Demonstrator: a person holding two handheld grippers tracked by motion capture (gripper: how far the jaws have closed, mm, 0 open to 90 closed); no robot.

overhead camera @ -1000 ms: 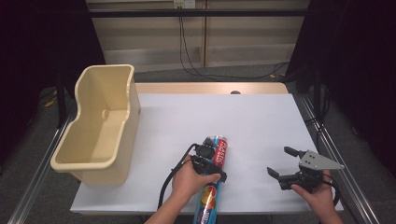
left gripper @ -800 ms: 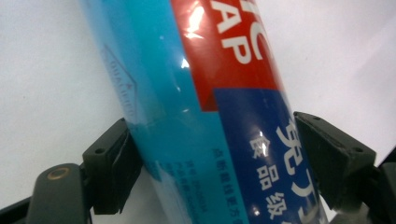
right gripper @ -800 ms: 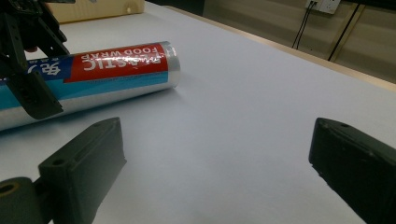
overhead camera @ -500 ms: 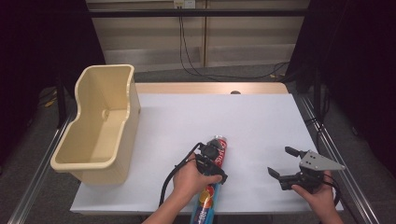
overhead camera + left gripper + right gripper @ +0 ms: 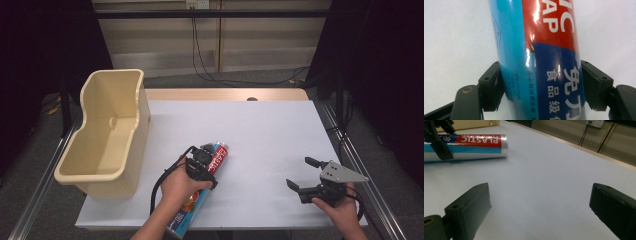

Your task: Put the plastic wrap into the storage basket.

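A long roll of plastic wrap (image 5: 219,154), red, blue and light blue, lies near the table's front edge, pointing away from me. My left gripper (image 5: 202,167) reaches down over its middle. In the left gripper view the jaws have just been closing, and both pads (image 5: 492,83) press on the sides of the roll (image 5: 541,62). My right gripper (image 5: 300,172) rests at the front right, well apart from the roll. Its jaws stand wide open over bare table (image 5: 541,202). The right gripper view also has the roll (image 5: 474,145) and the left gripper (image 5: 437,137) farther off.
A tall cream plastic bin (image 5: 107,130) stands along the table's left edge, open side up, a short way left of the roll. The white table top (image 5: 260,130) stretches between the grippers and to the back. Cables run down the wall behind.
The left hand and gripper have shifted left, and the roll's far end has swung left with them. The right gripper has kept still.
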